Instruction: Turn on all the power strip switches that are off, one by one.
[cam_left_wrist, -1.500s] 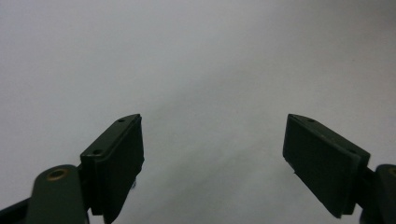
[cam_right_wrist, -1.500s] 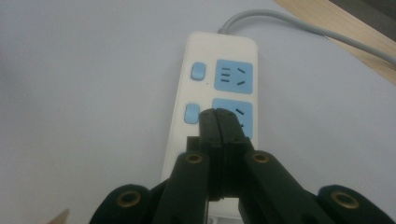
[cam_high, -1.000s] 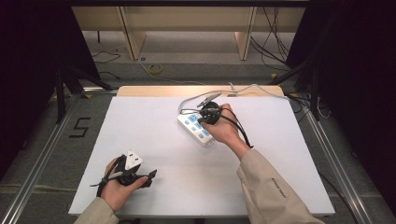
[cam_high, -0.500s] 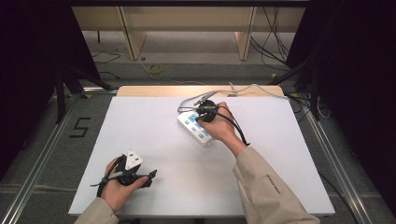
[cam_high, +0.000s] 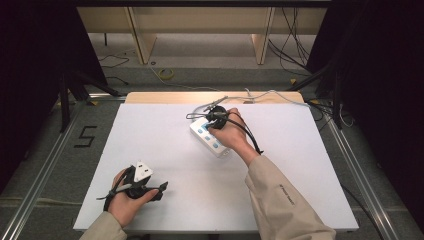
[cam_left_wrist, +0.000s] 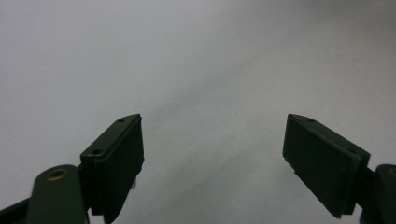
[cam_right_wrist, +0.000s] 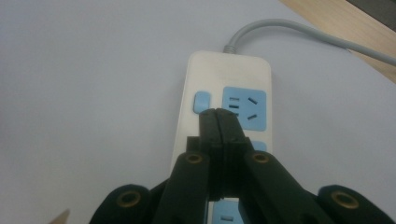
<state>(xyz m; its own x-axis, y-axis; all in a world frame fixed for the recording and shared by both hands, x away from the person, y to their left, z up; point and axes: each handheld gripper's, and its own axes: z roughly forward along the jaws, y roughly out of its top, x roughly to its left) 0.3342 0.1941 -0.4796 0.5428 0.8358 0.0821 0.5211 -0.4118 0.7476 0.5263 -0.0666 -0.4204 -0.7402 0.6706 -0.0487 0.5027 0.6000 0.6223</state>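
A white power strip (cam_high: 216, 146) with blue sockets lies near the middle of the white table (cam_high: 150, 135), and its grey cable (cam_high: 270, 93) runs off to the far edge. My right gripper (cam_high: 212, 116) is over the strip's far end. In the right gripper view the jaws of my right gripper (cam_right_wrist: 218, 115) are shut with nothing between them, and their tips sit just in front of the blue switch (cam_right_wrist: 201, 101), beside a blue socket (cam_right_wrist: 245, 107) on the strip (cam_right_wrist: 224, 74). My left gripper (cam_high: 161, 188) rests near the front left edge and is open (cam_left_wrist: 212, 140) over bare table.
A strip of bare wood (cam_high: 160, 97) runs along the table's far edge. Metal rails (cam_high: 45, 165) flank the table on both sides. Loose cables (cam_high: 165, 75) lie on the floor beyond, next to wooden legs (cam_high: 141, 37).
My right gripper has crept a little along the power strip toward its far, cable end. The left gripper has stayed where it was.
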